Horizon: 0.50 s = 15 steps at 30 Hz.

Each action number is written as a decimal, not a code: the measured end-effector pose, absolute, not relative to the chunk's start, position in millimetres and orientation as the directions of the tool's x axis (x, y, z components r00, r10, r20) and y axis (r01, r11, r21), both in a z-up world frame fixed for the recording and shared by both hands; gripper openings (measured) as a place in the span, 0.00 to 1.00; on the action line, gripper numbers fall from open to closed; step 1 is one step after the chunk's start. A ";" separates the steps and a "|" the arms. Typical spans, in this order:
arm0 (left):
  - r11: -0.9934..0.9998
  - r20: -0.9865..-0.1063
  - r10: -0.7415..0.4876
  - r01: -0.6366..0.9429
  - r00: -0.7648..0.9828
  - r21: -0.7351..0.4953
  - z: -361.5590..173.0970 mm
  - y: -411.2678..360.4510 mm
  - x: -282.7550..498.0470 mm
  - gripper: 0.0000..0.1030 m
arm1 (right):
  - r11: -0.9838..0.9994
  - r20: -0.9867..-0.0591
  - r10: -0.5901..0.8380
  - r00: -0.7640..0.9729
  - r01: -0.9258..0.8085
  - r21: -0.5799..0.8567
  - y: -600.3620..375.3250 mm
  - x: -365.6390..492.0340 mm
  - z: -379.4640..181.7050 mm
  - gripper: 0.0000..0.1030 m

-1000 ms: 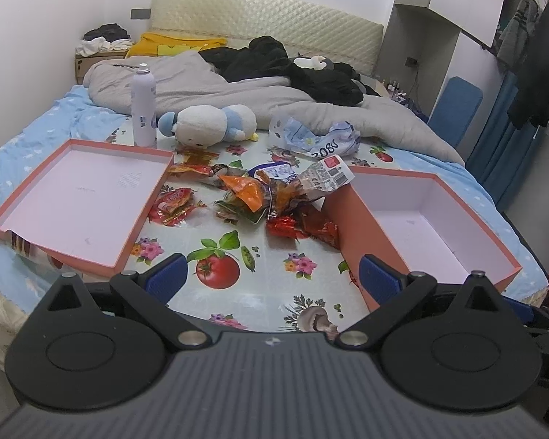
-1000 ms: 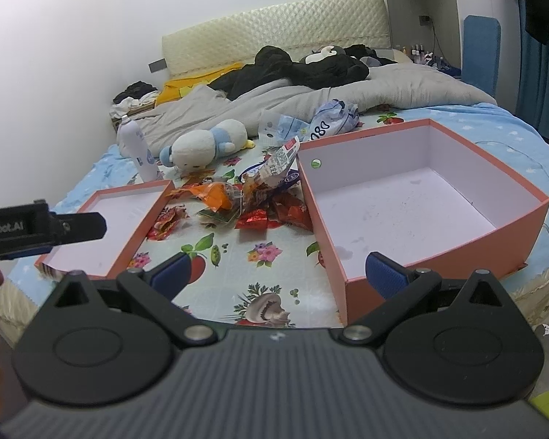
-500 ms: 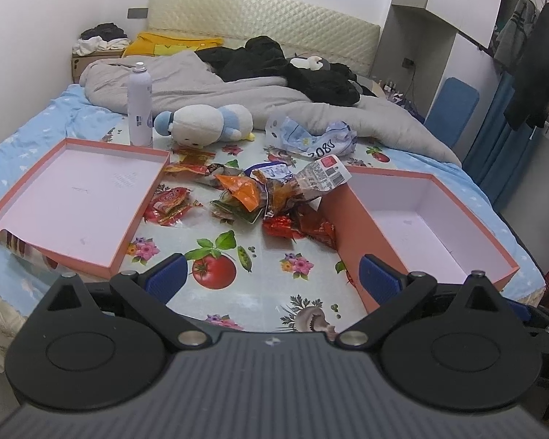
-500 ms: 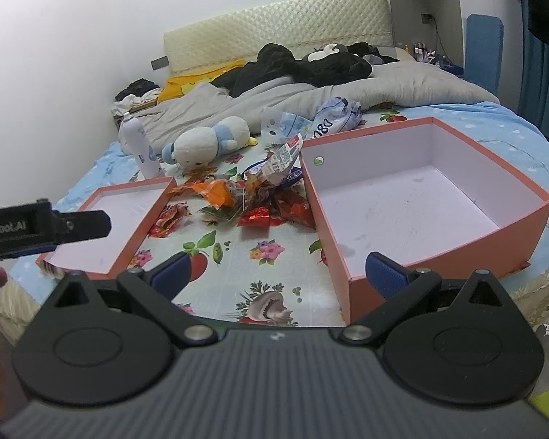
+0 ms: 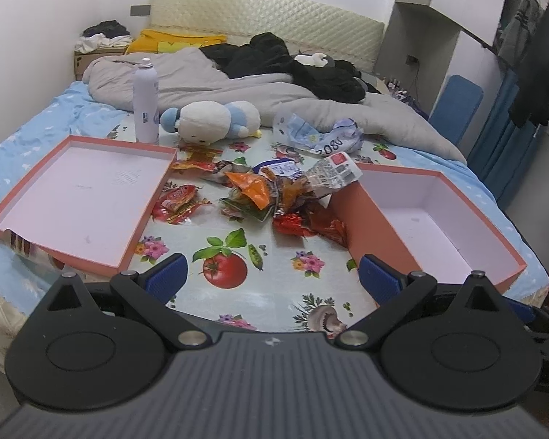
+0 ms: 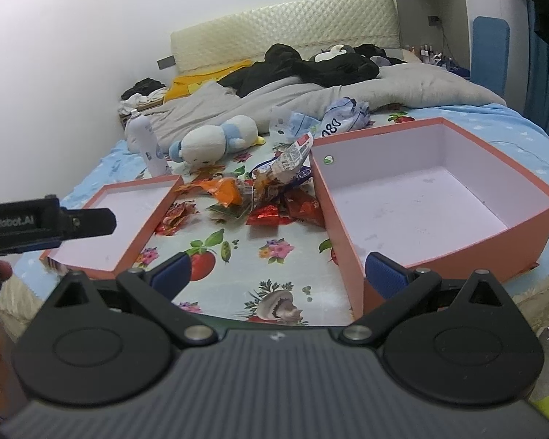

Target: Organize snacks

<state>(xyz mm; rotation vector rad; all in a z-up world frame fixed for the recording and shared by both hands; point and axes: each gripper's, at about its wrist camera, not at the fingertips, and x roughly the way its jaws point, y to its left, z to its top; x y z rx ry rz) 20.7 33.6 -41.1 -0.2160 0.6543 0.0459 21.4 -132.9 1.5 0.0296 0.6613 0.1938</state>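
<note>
Between 2 salmon-pink cardboard trays on a fruit-and-flower-print oilcloth, a loose heap of crinkly foil and plastic snack packets waits to be sorted. At one side lies the shallow salmon-pink lid; at the other the deep salmon-pink box, its near wall touching the heap's red wrappers. Both hold nothing yet. The packets look light, soft and slippery, likely to crumple or slide under a pinch; a flat sealed edge or a puffed middle seems the safest hold, taken gently so the contents do not crush. An exact count is not possible, since the wrappers overlap; roughly 10 show. The left gripper and right gripper hover short of the heap, each with its 2 blue-padded fingers spread wide and holding nothing. Behind stand 1 white spray bottle and 1 white-and-blue plush toy.
</note>
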 end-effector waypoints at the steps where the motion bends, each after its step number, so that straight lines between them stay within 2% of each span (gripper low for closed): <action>1: 0.976 -0.611 -0.024 -0.115 0.791 -0.186 -42.5 35.7 23.2 0.99 | 0.982 -0.604 0.185 0.775 -0.168 0.086 -134.5 21.4 0.3 1.00; 8: 0.975 -0.624 -0.018 -0.124 0.781 -0.184 -51.6 37.5 37.2 0.98 | 0.986 -0.589 0.158 0.793 -0.153 0.058 -136.7 28.7 -6.7 0.97; 10: 0.975 -0.625 -0.029 -0.115 0.780 -0.189 -53.9 37.4 41.5 0.98 | 0.985 -0.597 0.165 0.785 -0.161 0.061 -136.0 31.2 -10.6 0.89; 15: 0.980 -0.626 -0.028 -0.103 0.779 -0.172 -60.6 34.8 52.8 0.98 | 0.977 -0.589 0.206 0.782 -0.199 0.078 -130.9 35.5 -19.0 0.86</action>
